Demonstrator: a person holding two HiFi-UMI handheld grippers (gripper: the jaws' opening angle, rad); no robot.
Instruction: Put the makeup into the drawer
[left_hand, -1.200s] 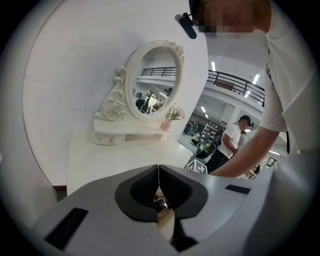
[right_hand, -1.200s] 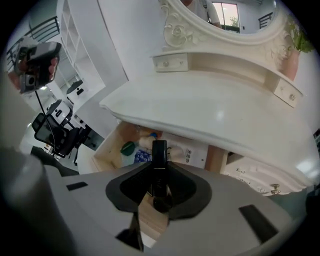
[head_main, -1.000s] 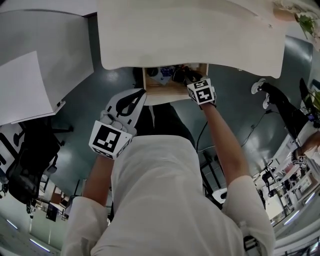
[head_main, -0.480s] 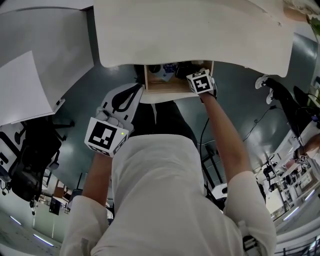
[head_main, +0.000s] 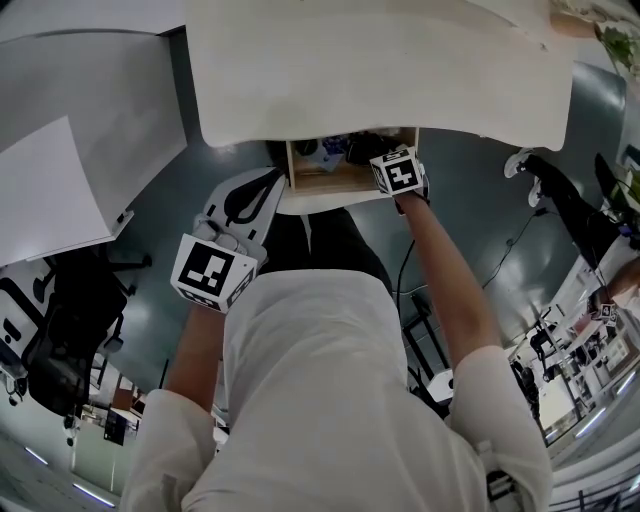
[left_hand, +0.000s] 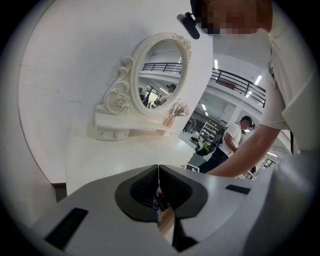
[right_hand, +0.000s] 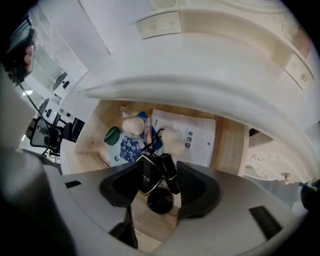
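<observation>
The wooden drawer (head_main: 330, 181) stands pulled out under the white vanity top (head_main: 380, 70). My right gripper (head_main: 385, 158) points steeply down into it. Its jaws are opening, and its gripper (right_hand: 157, 182) stands open over a black square compact (right_hand: 146, 176), a black tube (right_hand: 169, 172) and a round black jar (right_hand: 160, 201). These lie between the jaws on the drawer floor, and the pads stand clear of them. My left gripper (head_main: 270, 190) hangs to the left of the drawer front, and its gripper (left_hand: 159, 169) is shut on nothing.
Deeper in the drawer (right_hand: 231, 145) lie a white printed packet (right_hand: 195, 141), a blueberry-print packet (right_hand: 127, 149), a green lid (right_hand: 111, 135) and two white puffs (right_hand: 132, 125). An oval mirror (left_hand: 162, 75) stands on the vanity. Grey desks (head_main: 90, 130) are at the left.
My right gripper has sunk a little further into the drawer. The left gripper has shifted slightly beside the drawer front.
</observation>
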